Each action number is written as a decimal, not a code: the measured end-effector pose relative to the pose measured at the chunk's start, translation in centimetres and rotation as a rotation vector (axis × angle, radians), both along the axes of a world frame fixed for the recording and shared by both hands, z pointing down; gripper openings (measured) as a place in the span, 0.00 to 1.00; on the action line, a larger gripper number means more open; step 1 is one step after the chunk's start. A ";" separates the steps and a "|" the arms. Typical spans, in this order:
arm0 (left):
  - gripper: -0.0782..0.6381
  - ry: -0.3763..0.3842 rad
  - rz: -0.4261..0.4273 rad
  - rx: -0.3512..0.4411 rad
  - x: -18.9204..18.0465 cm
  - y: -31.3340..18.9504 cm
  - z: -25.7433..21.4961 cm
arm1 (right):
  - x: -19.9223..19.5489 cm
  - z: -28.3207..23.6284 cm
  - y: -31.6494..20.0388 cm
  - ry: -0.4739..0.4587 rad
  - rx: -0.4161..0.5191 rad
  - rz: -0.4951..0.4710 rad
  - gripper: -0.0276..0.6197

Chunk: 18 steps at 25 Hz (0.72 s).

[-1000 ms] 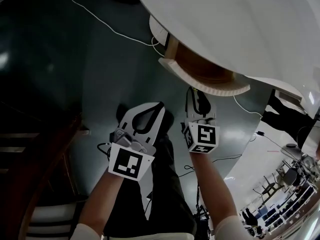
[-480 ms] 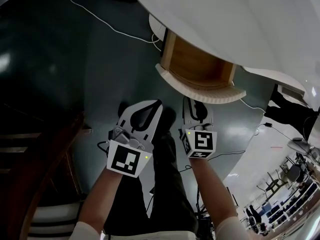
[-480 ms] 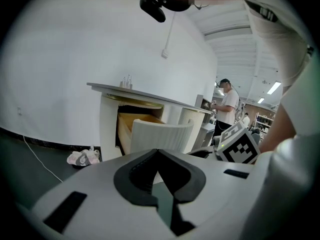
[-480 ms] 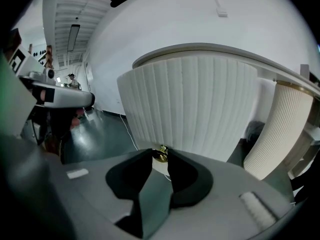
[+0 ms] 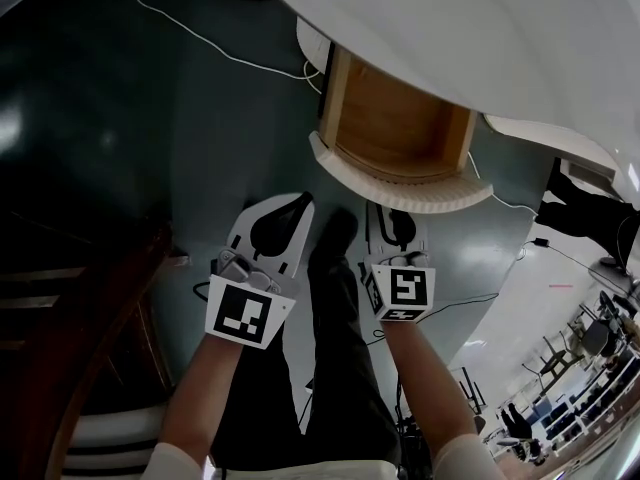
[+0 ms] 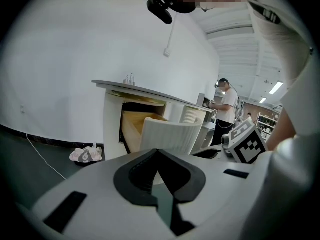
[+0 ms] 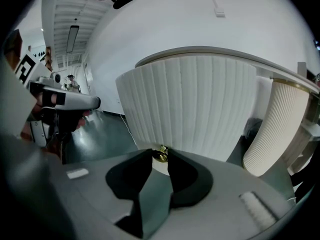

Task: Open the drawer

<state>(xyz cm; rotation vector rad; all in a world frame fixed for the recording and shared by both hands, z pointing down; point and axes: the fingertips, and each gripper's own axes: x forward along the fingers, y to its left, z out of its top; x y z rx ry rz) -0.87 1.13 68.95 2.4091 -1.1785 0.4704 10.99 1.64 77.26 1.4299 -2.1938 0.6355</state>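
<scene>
A white round cabinet (image 5: 480, 38) has a curved ribbed drawer (image 5: 400, 183) pulled out, and its wooden inside (image 5: 400, 128) shows. My right gripper (image 5: 394, 214) is at the middle of the drawer front. In the right gripper view the jaws (image 7: 160, 156) are shut on the small brass knob (image 7: 160, 153) below the ribbed front (image 7: 195, 104). My left gripper (image 5: 298, 204) hangs to the left of the drawer, apart from it. Its jaws (image 6: 158, 153) are shut with nothing between them. The left gripper view shows the drawer (image 6: 172, 136) from the side.
A white cable (image 5: 190, 38) trails over the dark floor, with a crumpled pinkish bundle (image 6: 85, 154) near the cabinet's foot. Dark wooden furniture (image 5: 80, 308) stands at the left. My dark trousers (image 5: 335, 368) are below the drawer. A person (image 6: 227, 109) stands behind the cabinet.
The drawer has slid further out toward me with the right gripper on its knob, so more of the wooden inside shows. The left gripper has hardly moved.
</scene>
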 end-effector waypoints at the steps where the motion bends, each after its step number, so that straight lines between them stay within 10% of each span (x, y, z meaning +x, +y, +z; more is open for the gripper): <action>1: 0.12 0.000 0.002 0.000 0.0 0.1 0.1 | 0.0 0.0 0.2 0.000 0.001 0.001 0.21; 18: 0.12 0.013 -0.016 -0.041 0.0 0.9 0.8 | -0.1 0.2 2.5 -0.025 -0.022 0.022 0.21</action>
